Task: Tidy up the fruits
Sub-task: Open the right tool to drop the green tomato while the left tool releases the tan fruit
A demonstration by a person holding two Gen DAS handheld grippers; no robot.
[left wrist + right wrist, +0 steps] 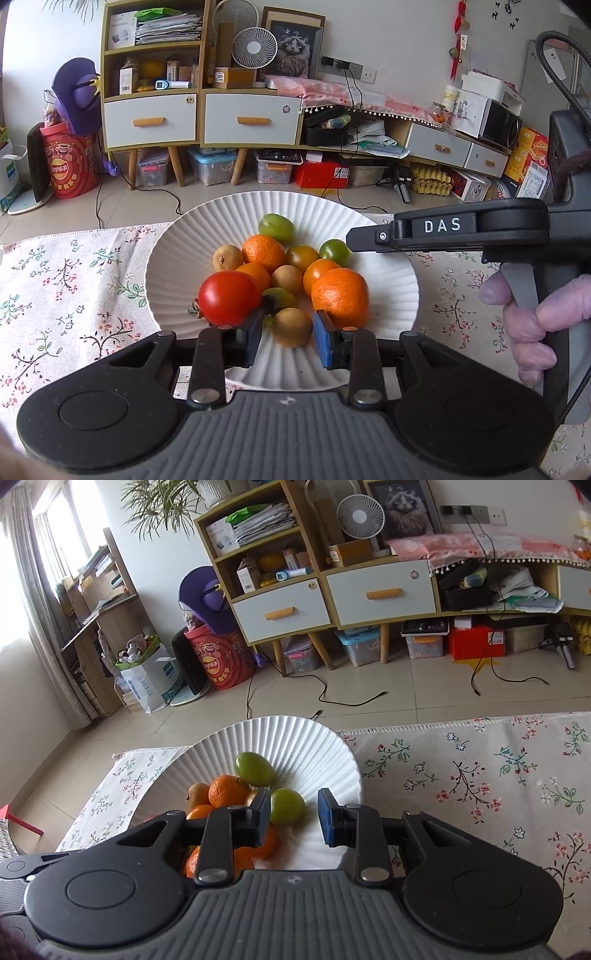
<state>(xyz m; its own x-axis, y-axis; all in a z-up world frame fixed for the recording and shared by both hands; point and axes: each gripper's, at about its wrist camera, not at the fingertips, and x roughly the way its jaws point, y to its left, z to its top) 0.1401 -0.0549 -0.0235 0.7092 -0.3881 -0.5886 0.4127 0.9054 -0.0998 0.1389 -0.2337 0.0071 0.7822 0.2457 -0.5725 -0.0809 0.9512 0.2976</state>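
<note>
A white ribbed plate [384, 266] on the floral tablecloth holds a pile of fruit: a red tomato [229, 297], oranges [340, 297], green fruits [277, 227] and brown longans [291, 326]. My left gripper [287, 338] is open over the plate's near edge, its blue pads on either side of a brown longan, not touching it. My right gripper [293, 819] is open over the plate's [295, 746] right side, next to a green fruit [288, 806]. From the left wrist view the right gripper reaches in above the plate's right rim [369, 240].
The floral tablecloth [480, 775] spreads to the right of the plate and to its left [74, 280]. Beyond the table edge are tiled floor, cables, storage boxes and a wooden cabinet [199, 92].
</note>
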